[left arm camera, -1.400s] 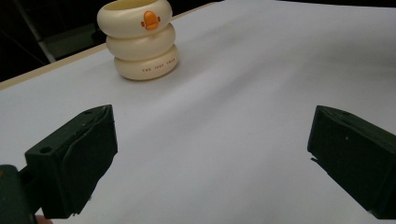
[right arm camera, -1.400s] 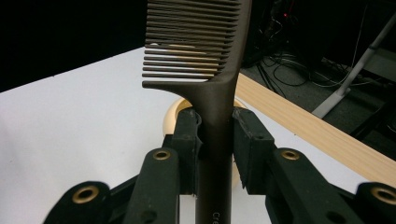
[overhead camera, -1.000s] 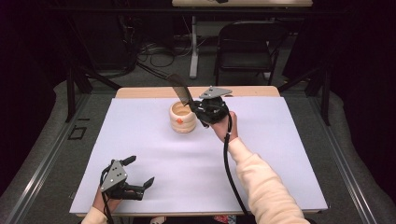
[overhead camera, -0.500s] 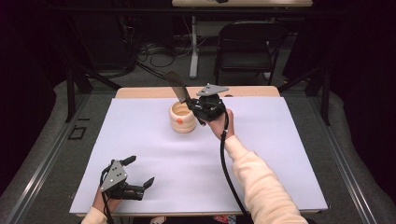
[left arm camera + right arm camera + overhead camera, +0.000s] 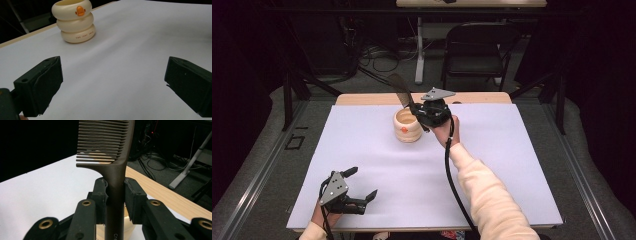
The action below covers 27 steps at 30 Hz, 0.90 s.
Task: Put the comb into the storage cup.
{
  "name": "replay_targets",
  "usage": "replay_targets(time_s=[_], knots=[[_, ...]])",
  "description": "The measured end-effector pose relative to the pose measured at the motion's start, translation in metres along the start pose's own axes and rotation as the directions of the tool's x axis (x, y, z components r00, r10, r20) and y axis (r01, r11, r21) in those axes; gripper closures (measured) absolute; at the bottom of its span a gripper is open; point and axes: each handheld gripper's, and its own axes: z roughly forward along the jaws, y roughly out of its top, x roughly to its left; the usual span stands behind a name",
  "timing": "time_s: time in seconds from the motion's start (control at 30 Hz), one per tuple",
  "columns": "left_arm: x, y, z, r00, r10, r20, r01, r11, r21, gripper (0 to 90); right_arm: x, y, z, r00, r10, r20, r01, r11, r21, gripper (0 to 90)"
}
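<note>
A cream ribbed holder (image 5: 407, 125) with an orange mark (image 5: 74, 20) stands at the back middle of the white sheet. My right gripper (image 5: 416, 111) (image 5: 116, 195) is shut on the handle of a dark brown comb (image 5: 400, 91) (image 5: 110, 147), right beside and above the holder's rim. The comb's toothed end points up and away; its lower end is hidden behind the jaws over the holder. My left gripper (image 5: 361, 185) (image 5: 112, 82) rests near the front left of the sheet, jaws wide open with nothing between them.
The white sheet (image 5: 512, 165) covers a wooden table (image 5: 482, 97). A black folding chair (image 5: 477, 47), a desk leg and floor cables (image 5: 377, 52) stand beyond the far edge. The person's cream sleeve (image 5: 492, 200) crosses the right front of the sheet.
The right gripper with the comb has shifted slightly left and back, closer over the holder. The left gripper has stayed put.
</note>
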Motion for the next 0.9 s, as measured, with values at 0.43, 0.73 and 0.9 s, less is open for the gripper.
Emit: replay_targets(time_s=[0.43, 0.73, 0.9], knots=[[0.0, 0.0, 0.0, 1.0, 0.002, 0.0, -0.002, 1.0, -0.002, 1.7, 0.0, 0.004, 0.008, 1.0, -0.008, 0.001, 0.008, 1.0, -0.027, 71.8], [0.0, 0.0, 0.0, 1.0, 0.002, -0.001, -0.002, 1.0, -0.001, 1.7, 0.0, 0.011, 0.011, 0.9999, -0.013, 0.01, 0.014, 0.999, -0.05, 71.9], [0.0, 0.0, 0.0, 1.0, 0.003, 0.0, -0.003, 1.0, -0.001, 1.8, 0.0, 0.013, 0.015, 0.9998, -0.013, 0.011, 0.014, 0.998, -0.056, 71.9]])
